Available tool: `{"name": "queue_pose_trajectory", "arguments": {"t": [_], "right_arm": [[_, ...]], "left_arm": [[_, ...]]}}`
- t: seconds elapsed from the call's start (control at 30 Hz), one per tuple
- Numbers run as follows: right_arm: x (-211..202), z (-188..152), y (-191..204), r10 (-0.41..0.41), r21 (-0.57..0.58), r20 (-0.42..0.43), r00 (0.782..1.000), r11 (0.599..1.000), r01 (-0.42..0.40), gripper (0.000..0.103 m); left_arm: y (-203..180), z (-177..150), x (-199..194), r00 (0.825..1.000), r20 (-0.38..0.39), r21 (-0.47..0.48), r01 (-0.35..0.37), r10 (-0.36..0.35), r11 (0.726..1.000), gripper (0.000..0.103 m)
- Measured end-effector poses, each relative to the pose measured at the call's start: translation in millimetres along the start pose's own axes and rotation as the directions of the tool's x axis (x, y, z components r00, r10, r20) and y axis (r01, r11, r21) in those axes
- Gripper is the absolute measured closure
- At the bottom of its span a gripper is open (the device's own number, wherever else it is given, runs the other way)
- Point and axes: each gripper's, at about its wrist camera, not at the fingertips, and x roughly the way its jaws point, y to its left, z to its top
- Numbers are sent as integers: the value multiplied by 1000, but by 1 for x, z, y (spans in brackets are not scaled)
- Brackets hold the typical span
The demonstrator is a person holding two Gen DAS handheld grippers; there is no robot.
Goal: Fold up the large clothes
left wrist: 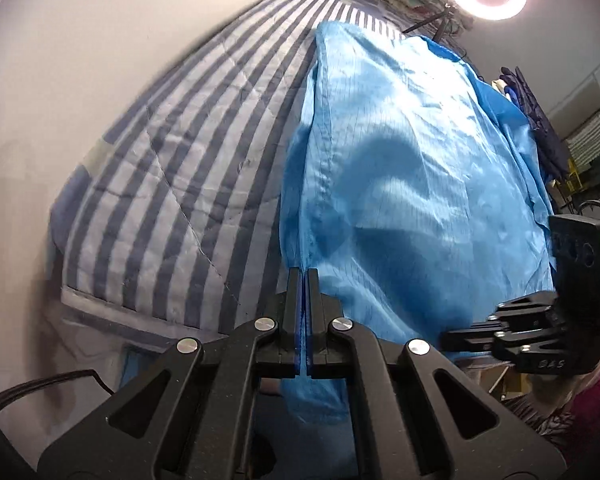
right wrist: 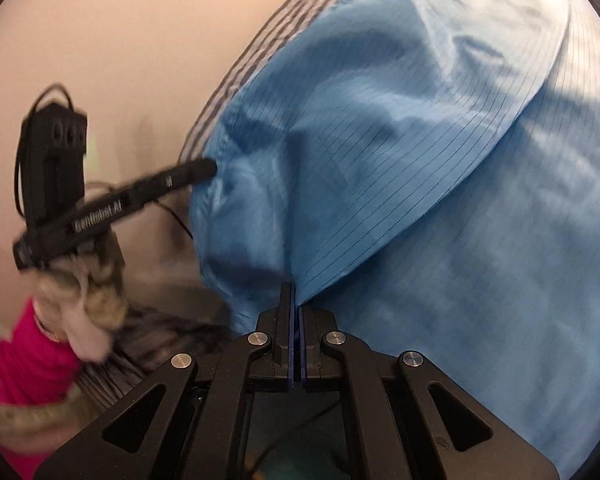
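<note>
Both grippers have hold of the near edge of the blue garment (left wrist: 400, 168). The left gripper (left wrist: 304, 276) has its jaws pressed together on the hem at the seamed side edge, and the right gripper (right wrist: 293, 290) is likewise clamped shut on a pinched corner of the cloth. From either pair of fingertips the garment runs lengthwise straight ahead, away over the striped quilt (left wrist: 172, 168). The two grips sit side by side across its width, so the fold would likely carry the held edge forward along that axis.
</note>
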Motion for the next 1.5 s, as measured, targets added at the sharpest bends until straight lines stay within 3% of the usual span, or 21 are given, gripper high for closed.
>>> {"name": "queue_pose_trajectory", "arguments": {"t": [0.1, 0.17, 0.33, 0.4, 0.53, 0.67, 0.8, 0.93, 1.07, 1.13, 1.2, 1.3, 1.37, 1.5], "right_arm": [[-23, 2, -3, -46, -26, 4, 999, 999, 47, 100], [-47, 3, -8, -81, -32, 51, 995, 996, 83, 100], [-75, 22, -24, -139, 16, 158, 978, 990, 138, 100], [-83, 45, -16, -149, 16, 194, 970, 989, 148, 100], [-69, 101, 5, -175, -43, 227, 958, 981, 190, 100], [-35, 142, 6, -240, -41, 203, 949, 966, 253, 100], [11, 159, -2, -291, -24, 179, 940, 954, 300, 100], [48, 169, -12, -317, -30, 121, 941, 946, 323, 100], [44, 171, -4, -300, -72, 153, 941, 947, 314, 100], [30, 165, -2, -270, -68, 167, 948, 956, 284, 100], [17, 151, 2, -250, -79, 174, 953, 961, 267, 100], [8, 125, 1, -243, -84, 162, 956, 962, 259, 100], [12, 114, -1, -222, -77, 148, 964, 969, 235, 100], [45, 124, -6, -214, -56, 141, 967, 973, 223, 100]], "left_arm": [[0, 2, -11, 998, 49, 24, -30, 29, 999, 103], [1, -1, -12, 998, 39, 33, -47, 46, 998, 103], [15, 5, 1, 995, -45, -95, 86, -91, 992, 102], [17, 4, 1, 993, -49, -104, 98, -104, 990, 101], [10, 5, 7, 994, -45, -90, 93, -97, 992, 101], [-2, 7, 5, 998, -15, -35, 56, -56, 998, 103], [-1, 7, -3, 1000, 13, -8, 9, -9, 1000, 103], [12, 4, 4, 1000, -27, -40, -15, 13, 999, 103], [24, 7, -1, 1000, -8, -86, 21, -22, 996, 103], [30, 10, -4, 997, -2, -117, 80, -81, 990, 94], [34, 10, -5, 994, 3, -132, 106, -106, 986, 62], [28, 14, -1, 996, 7, -125, 85, -85, 989, 61], [26, 18, 5, 999, -1, -121, 35, -36, 992, 61], [29, 24, 18, 1000, -7, -135, -11, 10, 991, 61]]}}
